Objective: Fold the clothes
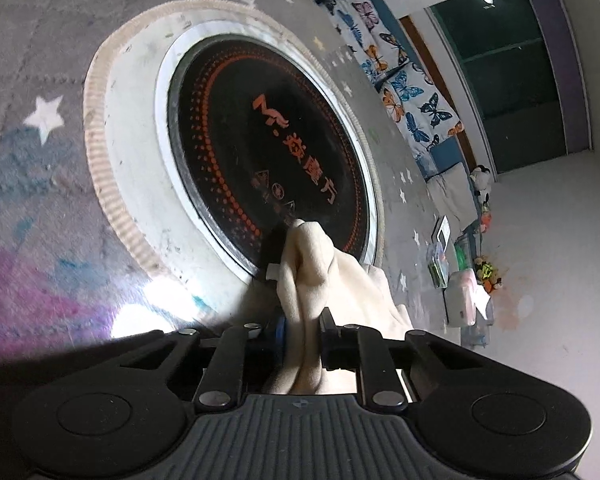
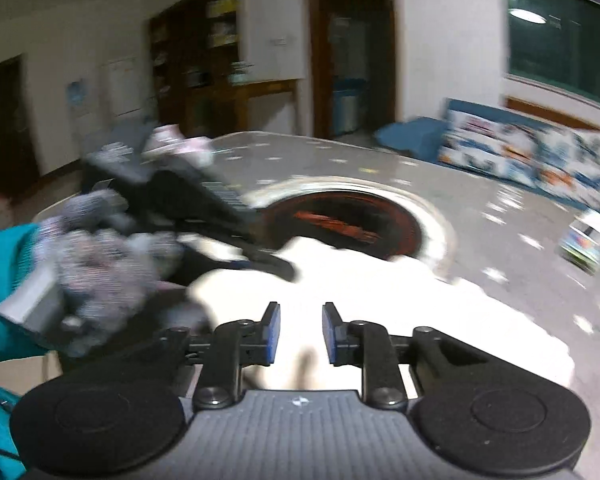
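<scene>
A cream cloth garment (image 1: 320, 276) is bunched between the fingers of my left gripper (image 1: 300, 320), which is shut on it above the table's round black cooktop (image 1: 268, 140). In the right wrist view the same garment (image 2: 380, 300) lies spread, pale and blurred, on the table in front of my right gripper (image 2: 300, 332), which is open and empty just above it. The left gripper (image 2: 284, 268) also shows there, held by a gloved hand (image 2: 100, 272), its tip at the garment's far edge.
The table (image 1: 40, 80) has a grey star-patterned cover (image 2: 500, 208) with a white ring around the cooktop (image 2: 340, 224). A blue sofa with butterfly cushions (image 1: 400, 80) stands beyond. Small packets and a white box (image 1: 464, 296) lie at the table's far edge.
</scene>
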The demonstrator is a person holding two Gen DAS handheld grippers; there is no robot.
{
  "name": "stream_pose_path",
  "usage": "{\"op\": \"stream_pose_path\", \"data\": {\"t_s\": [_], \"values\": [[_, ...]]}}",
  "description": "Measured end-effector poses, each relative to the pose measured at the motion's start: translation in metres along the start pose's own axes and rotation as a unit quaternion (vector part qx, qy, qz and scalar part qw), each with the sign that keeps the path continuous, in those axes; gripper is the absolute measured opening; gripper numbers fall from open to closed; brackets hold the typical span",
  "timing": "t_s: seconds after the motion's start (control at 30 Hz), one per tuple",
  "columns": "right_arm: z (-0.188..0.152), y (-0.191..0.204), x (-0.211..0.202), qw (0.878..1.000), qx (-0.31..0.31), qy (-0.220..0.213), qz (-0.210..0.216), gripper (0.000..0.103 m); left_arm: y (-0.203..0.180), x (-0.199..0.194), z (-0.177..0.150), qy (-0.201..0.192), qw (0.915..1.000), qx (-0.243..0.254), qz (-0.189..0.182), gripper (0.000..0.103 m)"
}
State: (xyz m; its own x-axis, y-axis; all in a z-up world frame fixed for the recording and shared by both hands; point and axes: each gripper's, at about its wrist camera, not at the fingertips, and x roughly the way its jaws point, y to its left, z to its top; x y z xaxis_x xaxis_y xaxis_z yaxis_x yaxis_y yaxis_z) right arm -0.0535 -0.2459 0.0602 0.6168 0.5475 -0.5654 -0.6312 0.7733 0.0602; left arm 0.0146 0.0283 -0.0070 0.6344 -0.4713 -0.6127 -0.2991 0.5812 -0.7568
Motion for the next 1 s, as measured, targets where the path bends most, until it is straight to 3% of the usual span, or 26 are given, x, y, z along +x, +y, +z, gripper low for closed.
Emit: {"op": "stream_pose_path", "data": {"t_s": [0.13,0.3,0.47,0.63,0.7,1.0], "values": [[-0.014,-0.045,-0.010,0.995,0.057,0.006,-0.081,0.024,-0.006,-0.001,-0.002,-0.010,0.9995,0.028,0.006,0.017],[-0.032,-0.105,-0.012,0.977,0.140,0.009,-0.158,0.026,-0.016,-0.002,-0.004,-0.022,0.9972,0.068,0.022,0.017],[-0.041,-0.145,-0.006,0.964,0.214,0.008,-0.159,0.032,-0.022,0.000,-0.005,-0.027,0.9951,0.088,0.035,0.017],[-0.045,-0.148,0.009,0.963,0.226,0.004,-0.147,0.032,-0.026,0.002,-0.005,-0.031,0.9925,0.109,0.045,0.017],[-0.043,-0.144,0.012,0.965,0.219,0.002,-0.145,0.016,-0.030,0.002,-0.005,-0.034,0.9911,0.120,0.046,0.016],[-0.029,-0.139,-0.019,0.965,0.197,-0.041,-0.167,0.011,-0.076,0.003,-0.010,-0.042,0.9792,0.197,0.024,0.014]]}}
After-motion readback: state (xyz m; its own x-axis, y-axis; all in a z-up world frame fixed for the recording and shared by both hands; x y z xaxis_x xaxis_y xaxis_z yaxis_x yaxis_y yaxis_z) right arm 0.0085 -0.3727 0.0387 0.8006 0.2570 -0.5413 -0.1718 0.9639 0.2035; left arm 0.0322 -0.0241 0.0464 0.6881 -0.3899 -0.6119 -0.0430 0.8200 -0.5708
